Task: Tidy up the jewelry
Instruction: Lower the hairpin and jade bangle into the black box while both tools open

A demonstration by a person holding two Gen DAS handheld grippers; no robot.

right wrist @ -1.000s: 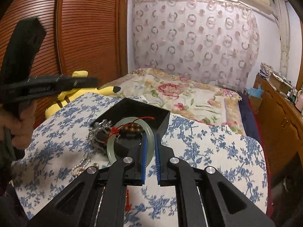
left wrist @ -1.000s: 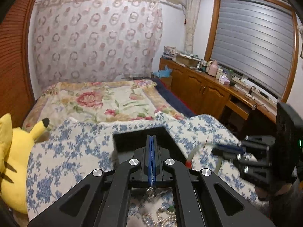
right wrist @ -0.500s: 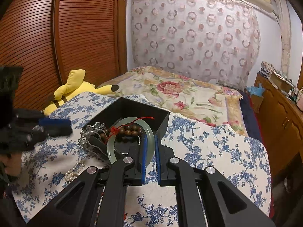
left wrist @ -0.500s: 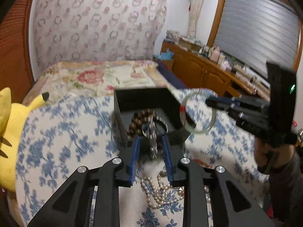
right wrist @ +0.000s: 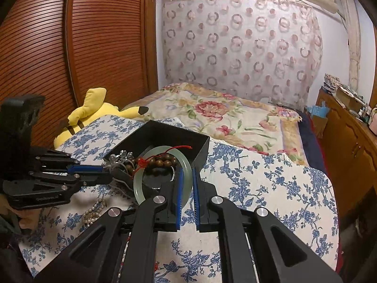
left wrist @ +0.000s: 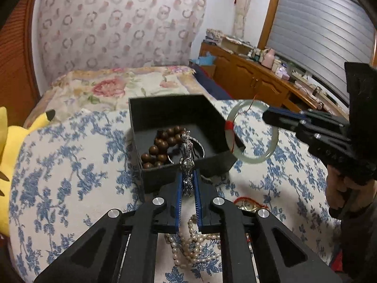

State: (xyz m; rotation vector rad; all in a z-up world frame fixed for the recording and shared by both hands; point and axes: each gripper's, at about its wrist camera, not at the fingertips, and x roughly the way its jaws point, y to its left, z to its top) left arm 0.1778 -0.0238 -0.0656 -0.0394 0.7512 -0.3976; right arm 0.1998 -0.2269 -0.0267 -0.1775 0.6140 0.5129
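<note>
on a blue-flowered cloth (left wrist: 70, 165), the left gripper (left wrist: 187, 184) pinches a silver chain (left wrist: 187, 162) at the near wall of a black box (left wrist: 174, 115), where wooden beads (left wrist: 160, 146) lie. the right gripper (right wrist: 187, 184) clamps a jade bangle (right wrist: 139, 184), held in the air beside the box. pearls (left wrist: 195, 247) rest on the cloth below.

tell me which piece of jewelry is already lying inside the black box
The brown wooden bead bracelet: it rests on the floor of the open black square box. The pale green jade bangle and the silver crystal chain are each held up in jaws; the pearl strand lies outside.
</note>
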